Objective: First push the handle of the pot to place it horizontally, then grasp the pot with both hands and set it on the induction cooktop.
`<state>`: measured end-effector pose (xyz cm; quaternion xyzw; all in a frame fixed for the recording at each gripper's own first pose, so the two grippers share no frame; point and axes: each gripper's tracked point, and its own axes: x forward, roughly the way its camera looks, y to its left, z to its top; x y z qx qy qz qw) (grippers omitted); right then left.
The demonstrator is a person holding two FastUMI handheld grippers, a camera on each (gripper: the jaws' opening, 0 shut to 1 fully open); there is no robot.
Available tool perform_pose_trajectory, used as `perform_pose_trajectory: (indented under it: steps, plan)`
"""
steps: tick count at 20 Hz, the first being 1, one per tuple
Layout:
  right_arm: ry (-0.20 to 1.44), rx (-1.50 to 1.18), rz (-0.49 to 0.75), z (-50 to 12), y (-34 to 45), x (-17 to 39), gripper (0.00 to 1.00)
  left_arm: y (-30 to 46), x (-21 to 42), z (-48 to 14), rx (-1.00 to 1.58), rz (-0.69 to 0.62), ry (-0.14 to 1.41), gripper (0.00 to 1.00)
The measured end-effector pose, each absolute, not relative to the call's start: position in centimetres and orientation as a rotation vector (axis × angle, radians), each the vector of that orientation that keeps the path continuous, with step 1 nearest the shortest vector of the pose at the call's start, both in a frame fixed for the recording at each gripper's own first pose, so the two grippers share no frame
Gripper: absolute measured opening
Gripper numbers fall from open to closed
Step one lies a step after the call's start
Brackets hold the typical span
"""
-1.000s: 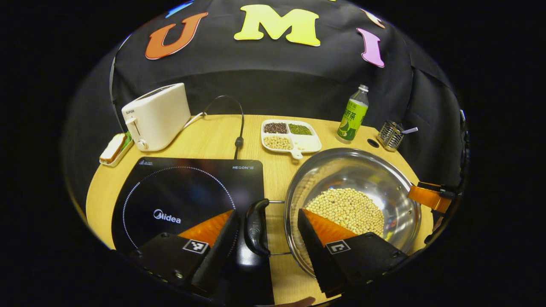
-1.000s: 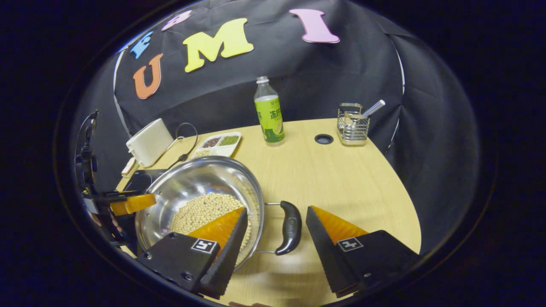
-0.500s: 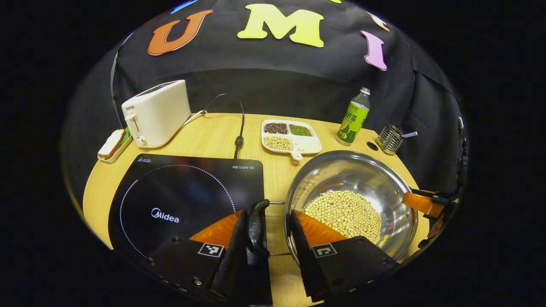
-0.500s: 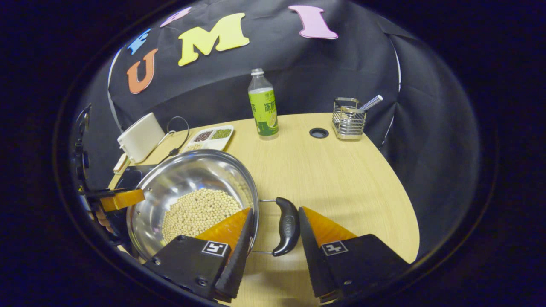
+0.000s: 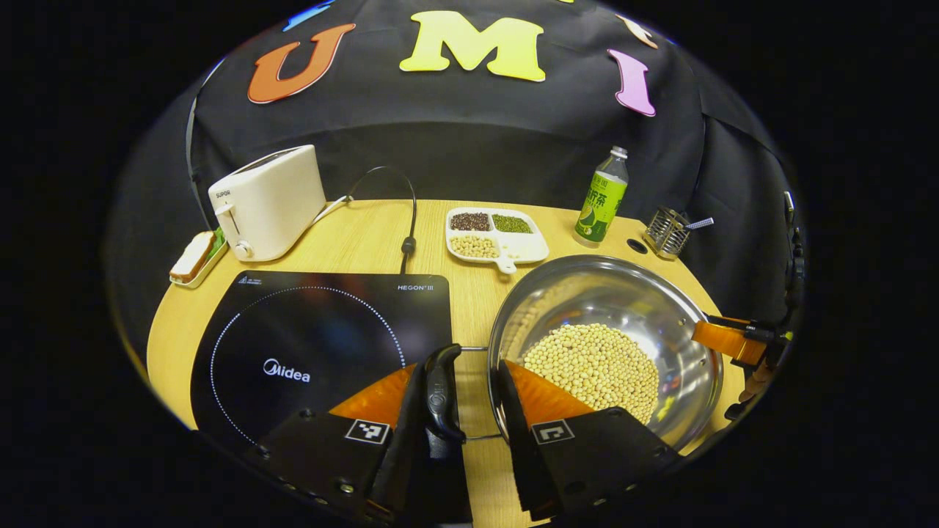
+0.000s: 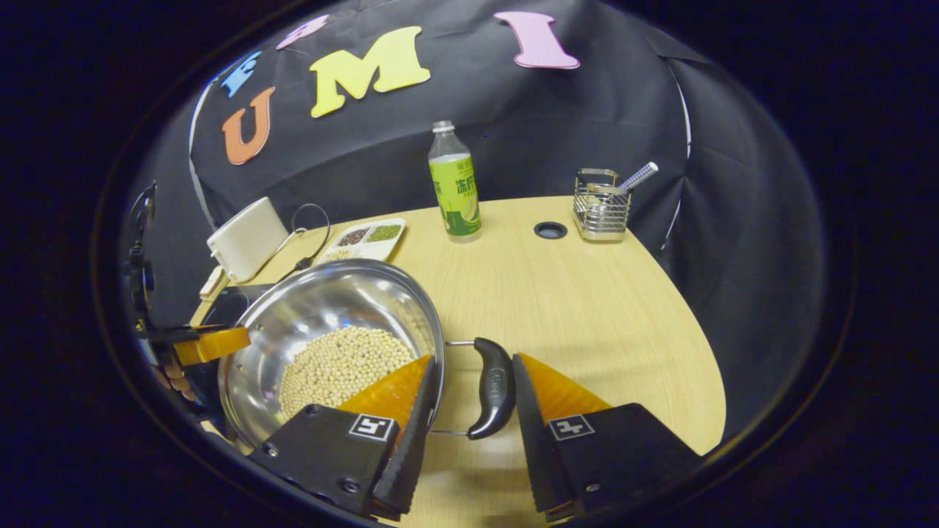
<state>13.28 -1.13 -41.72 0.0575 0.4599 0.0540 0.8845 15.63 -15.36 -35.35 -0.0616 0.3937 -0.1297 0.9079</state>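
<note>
— Left gripper view: where was the pot (image 5: 645, 308)?
— On the counter (image 5: 352, 242), just right of the induction cooktop (image 5: 323, 337), holding pale beans (image 5: 594, 363). The left claw (image 5: 458, 400) had narrowed around the pot's near black handle (image 5: 440, 392); I couldn't tell whether both fingers pressed it.
— And the right gripper view?
— The right claw (image 6: 469, 392) straddled the other handle (image 6: 491, 385) likewise — grip unclear. Farther back stood a toaster (image 5: 268, 202), a divided dish (image 5: 495, 235), a green bottle (image 6: 455, 183) and a wire holder (image 6: 603, 205).
</note>
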Motion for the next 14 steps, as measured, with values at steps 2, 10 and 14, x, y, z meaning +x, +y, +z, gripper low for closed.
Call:
perform_pose_trajectory:
  steps: [2,10,14]
  plan:
    - [0.974,0.104,0.113,-41.5,-1.3,12.6,0.59,-15.5,15.1,-35.0,-0.124,-0.260,0.818,0.52]
    - [0.905,0.105,0.087,-35.7,-2.9,10.0,0.59,-15.9,12.7,-29.8,-0.134,-0.296,0.742,0.52]
    - [0.861,0.096,0.073,-31.4,-3.0,9.9,0.59,-15.4,12.5,-26.1,-0.140,-0.329,0.682,0.52]
